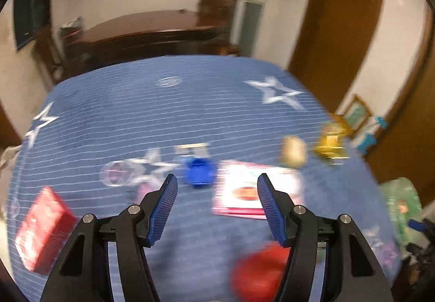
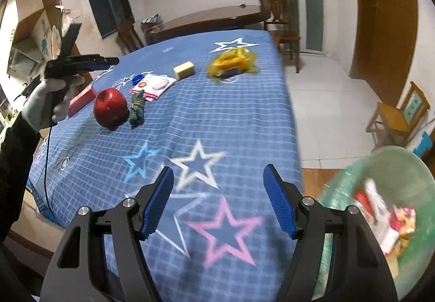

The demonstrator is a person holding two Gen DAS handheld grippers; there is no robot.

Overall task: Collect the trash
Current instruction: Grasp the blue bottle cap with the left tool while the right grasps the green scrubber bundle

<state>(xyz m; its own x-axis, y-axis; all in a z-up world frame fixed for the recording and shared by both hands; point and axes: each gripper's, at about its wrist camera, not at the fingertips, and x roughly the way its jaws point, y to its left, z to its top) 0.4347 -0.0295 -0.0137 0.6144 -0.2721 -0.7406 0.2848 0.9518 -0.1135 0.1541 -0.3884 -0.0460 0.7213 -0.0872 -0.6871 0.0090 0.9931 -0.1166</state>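
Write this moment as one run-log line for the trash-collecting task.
left claw: open, empty, above table | right claw: open, empty | green bin: holds wrappers | apple, pink packet: on table

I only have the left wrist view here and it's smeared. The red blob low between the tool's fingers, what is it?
Observer: The right wrist view shows a red apple standing on the blue star cloth.
Reviewer: Anything beside it that I can't make out?
Observer: Yes, a crumpled dark green wrapper lies right next to the apple, on the side toward the bin.
Reviewer: Where is the bin?
Observer: A green bin sits off the table edge by the right tool, with wrappers already inside.
Reviewer: Is the right tool carrying anything?
Observer: No, its jaws are apart with nothing between them.
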